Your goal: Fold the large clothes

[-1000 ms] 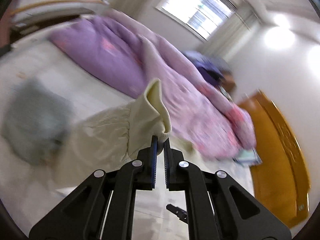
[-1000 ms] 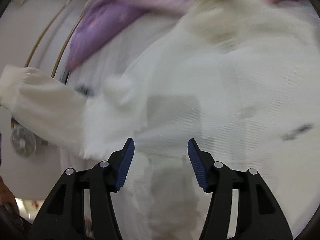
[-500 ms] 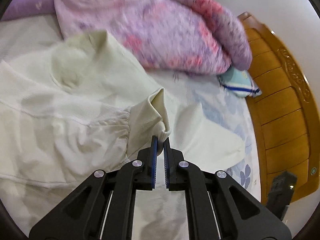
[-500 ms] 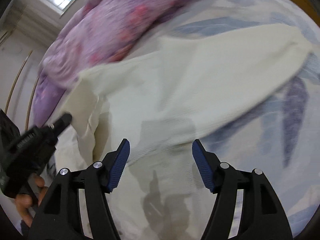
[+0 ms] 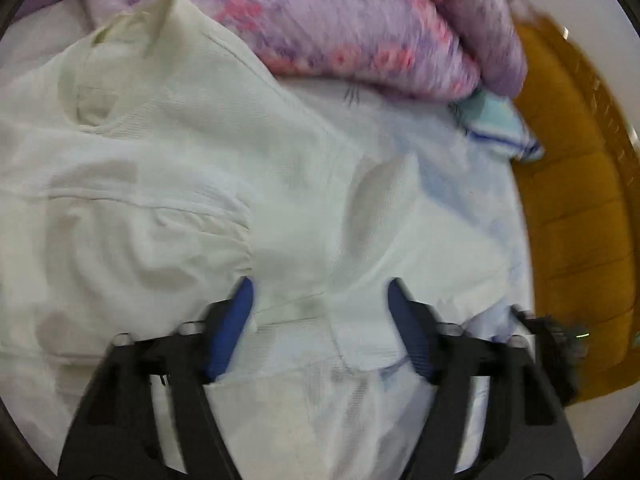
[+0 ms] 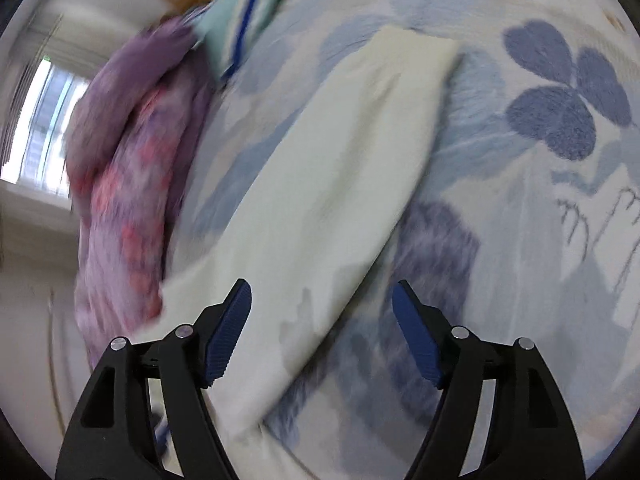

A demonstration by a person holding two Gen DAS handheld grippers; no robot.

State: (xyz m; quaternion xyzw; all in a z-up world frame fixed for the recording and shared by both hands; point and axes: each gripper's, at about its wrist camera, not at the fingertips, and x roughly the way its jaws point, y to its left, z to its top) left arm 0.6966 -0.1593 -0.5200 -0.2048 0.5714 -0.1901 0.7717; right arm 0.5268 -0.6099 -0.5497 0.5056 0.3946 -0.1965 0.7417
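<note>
A large cream garment [image 5: 168, 152] lies spread on the bed, its collar at the upper left of the left wrist view. One sleeve lies folded across its body, the cuff just in front of my left gripper [image 5: 320, 296], which is open and empty above it. In the right wrist view the other cream sleeve [image 6: 340, 168] stretches out flat over the flowered sheet toward the upper right. My right gripper [image 6: 322, 300] is open and empty just above that sleeve's near part.
A purple and pink quilt [image 5: 360, 20] is bunched along the far side of the bed, also in the right wrist view [image 6: 128, 168]. A teal striped pillow [image 5: 496, 124] lies by the orange wooden headboard [image 5: 576, 208]. The blue flowered sheet [image 6: 560, 120] covers the bed.
My left gripper has opened and let go of the sleeve cuff, which now lies on the garment. My right gripper has swung toward the outstretched sleeve and stays open.
</note>
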